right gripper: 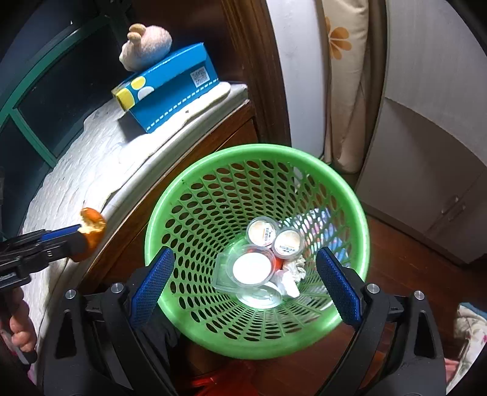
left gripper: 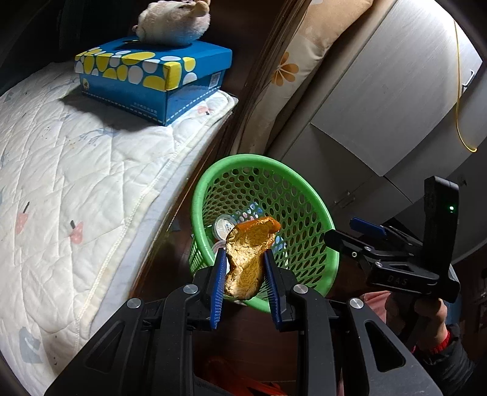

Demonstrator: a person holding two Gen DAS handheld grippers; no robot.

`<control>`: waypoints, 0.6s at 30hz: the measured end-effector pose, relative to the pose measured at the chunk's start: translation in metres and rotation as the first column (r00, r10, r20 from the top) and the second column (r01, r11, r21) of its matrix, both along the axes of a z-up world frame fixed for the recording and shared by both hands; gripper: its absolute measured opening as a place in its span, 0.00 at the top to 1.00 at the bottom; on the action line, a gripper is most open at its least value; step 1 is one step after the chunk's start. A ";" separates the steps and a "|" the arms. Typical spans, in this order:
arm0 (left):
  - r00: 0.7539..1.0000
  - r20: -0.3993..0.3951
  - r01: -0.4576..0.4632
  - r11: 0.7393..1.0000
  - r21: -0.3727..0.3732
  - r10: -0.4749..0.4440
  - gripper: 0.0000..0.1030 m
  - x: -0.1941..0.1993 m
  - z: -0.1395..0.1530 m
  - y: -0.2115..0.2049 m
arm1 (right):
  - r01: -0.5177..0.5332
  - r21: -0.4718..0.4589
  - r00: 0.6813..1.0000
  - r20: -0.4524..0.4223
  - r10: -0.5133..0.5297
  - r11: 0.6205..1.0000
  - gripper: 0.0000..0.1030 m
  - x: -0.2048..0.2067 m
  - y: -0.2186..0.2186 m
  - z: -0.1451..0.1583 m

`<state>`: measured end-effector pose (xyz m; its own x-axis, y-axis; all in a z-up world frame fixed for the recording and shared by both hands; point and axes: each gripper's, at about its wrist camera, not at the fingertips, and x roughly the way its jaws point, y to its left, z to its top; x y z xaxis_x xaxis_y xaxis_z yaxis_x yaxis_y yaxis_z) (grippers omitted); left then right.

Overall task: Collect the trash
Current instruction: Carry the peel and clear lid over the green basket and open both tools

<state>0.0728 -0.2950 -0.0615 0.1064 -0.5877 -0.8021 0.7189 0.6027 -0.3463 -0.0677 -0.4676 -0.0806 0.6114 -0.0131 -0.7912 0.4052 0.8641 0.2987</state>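
Gripping: the left gripper (left gripper: 245, 271) held an orange peel (left gripper: 248, 259) pinched between its two blue pads, jaws narrowed onto it, pith side facing the camera.
Quilt: a white padded quilt (left gripper: 76, 189) filled the left wrist view from 9 to 7 o'clock.
Box: a blue box (left gripper: 152, 79) with yellow and white spots sat on the quilt at 11 o'clock, a plush toy (left gripper: 173, 24) on top of it.
Peel: it hung at 6 o'clock in the left wrist view, in front of the near rim of the basket (left gripper: 322, 213); in the right wrist view it showed at 9 o'clock, over the quilt edge, apart from the basket's rim.
Basket: green, perforated, on a dark wooden floor (right gripper: 411, 268) beside the bed frame, centred in the right wrist view.
Contents: several clear round tubs (right gripper: 252, 268) and a crumpled white tissue (right gripper: 292, 274) lay at the bottom.
Right gripper: the right gripper (right gripper: 243, 286) hovered over the basket, jaws spread wide, nothing between them.
Cabinet: pale cabinet doors (right gripper: 426, 182) stood at 3 o'clock behind the basket.
Hand: a hand (left gripper: 432, 316) at 4 o'clock in the left wrist view gripped the right tool's handle.
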 end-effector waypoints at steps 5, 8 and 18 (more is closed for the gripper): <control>0.999 -0.022 0.024 0.999 0.026 -0.023 0.76 -0.001 -0.010 -0.025 | 0.039 0.027 0.999 0.019 -0.040 0.999 0.09 -0.016 -0.007 0.004; 0.999 -0.039 0.035 0.999 0.039 -0.034 0.75 -0.003 -0.017 -0.037 | 0.052 0.029 0.998 0.021 -0.053 0.998 0.09 -0.024 -0.008 0.004; 0.997 -0.069 0.049 0.998 0.046 -0.046 0.57 -0.003 -0.027 -0.052 | 0.058 0.035 0.998 0.027 -0.059 0.998 0.09 -0.032 -0.006 0.004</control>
<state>0.0697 -0.3465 -0.0887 0.0238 -0.5520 -0.8335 0.7228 0.5855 -0.3671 -0.0993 -0.4732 -0.0764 0.6321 -0.0229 -0.7746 0.4458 0.8283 0.3393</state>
